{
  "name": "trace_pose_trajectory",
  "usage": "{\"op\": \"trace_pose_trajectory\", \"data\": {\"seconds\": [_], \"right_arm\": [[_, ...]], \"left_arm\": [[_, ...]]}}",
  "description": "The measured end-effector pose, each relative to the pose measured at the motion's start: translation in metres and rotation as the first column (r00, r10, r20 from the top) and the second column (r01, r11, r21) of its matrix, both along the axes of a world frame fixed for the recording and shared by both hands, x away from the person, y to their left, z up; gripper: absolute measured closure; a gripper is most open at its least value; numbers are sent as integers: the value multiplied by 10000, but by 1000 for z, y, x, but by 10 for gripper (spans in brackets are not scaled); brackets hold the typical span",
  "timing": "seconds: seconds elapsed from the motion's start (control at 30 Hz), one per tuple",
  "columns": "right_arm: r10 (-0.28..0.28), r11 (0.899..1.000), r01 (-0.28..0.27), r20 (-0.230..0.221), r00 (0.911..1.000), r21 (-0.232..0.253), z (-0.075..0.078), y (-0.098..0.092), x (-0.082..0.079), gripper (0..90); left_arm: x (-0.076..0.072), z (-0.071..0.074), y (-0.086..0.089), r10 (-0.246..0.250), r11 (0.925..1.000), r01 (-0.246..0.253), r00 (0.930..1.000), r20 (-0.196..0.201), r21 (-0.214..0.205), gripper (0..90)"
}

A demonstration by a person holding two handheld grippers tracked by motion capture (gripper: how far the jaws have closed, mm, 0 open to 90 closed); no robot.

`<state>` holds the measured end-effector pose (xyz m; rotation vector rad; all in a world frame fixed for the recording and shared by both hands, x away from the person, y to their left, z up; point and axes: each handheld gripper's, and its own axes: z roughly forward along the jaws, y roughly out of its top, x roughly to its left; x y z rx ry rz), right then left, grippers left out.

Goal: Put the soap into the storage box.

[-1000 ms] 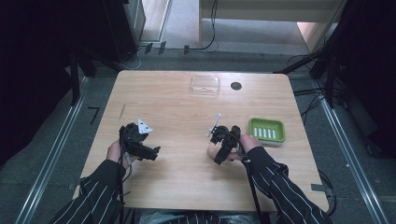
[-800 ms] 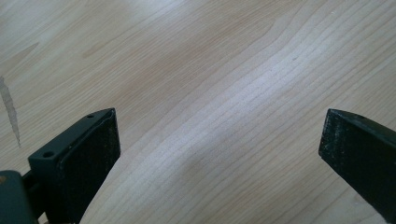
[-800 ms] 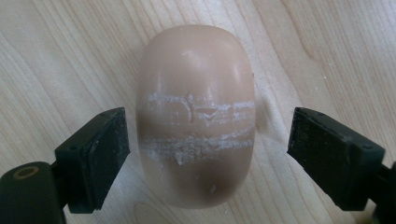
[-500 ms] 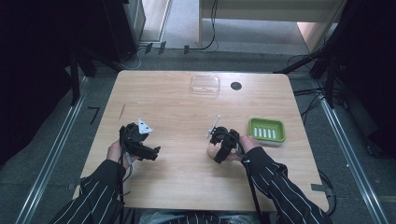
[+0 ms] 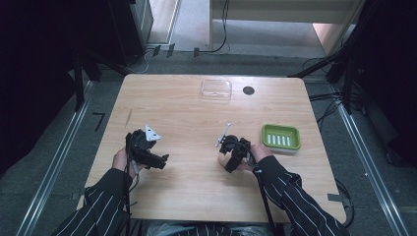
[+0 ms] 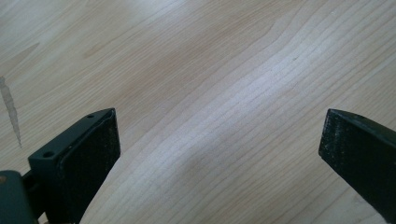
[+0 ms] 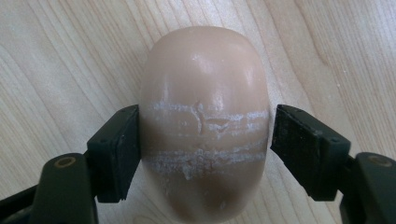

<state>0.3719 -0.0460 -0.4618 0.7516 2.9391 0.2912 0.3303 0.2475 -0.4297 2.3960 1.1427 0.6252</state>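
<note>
Unlabelled soap bar (image 7: 204, 126) (scuffed) between right tongs (image 7: 204, 144)

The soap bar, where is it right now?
The soap bar lies on the table between the right gripper's jaws, seen close in the right gripper view; in the high view it sits just left of the green soap dish.

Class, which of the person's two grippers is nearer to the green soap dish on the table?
Right. The right gripper sits just left of the green soap dish, its jaws around a soap bar; the left gripper is far across the table.
</note>
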Motion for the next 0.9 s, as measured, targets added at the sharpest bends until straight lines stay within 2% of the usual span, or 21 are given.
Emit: {"op": "trace_pose_trajectory", "data": {"seconds": [0.17, 0.2, 0.9], "right_arm": [[51, 9999, -50, 34, 10000, -108, -2, 1, 0, 292], [71, 9999, -71, -13, 10000, -103, -1, 1, -1, 324], [141, 9996, -133, 305, 9994, -261, 1, 1, -3, 334]], "left_arm": [[0, 0, 0, 3, 10000, -3, 10000, -7, 2, 0], [0, 0, 0, -1, 10000, 1, 10000, -6, 4, 0], [0, 0, 1, -7, 10000, 7, 10000, 5, -10, 0]]}}
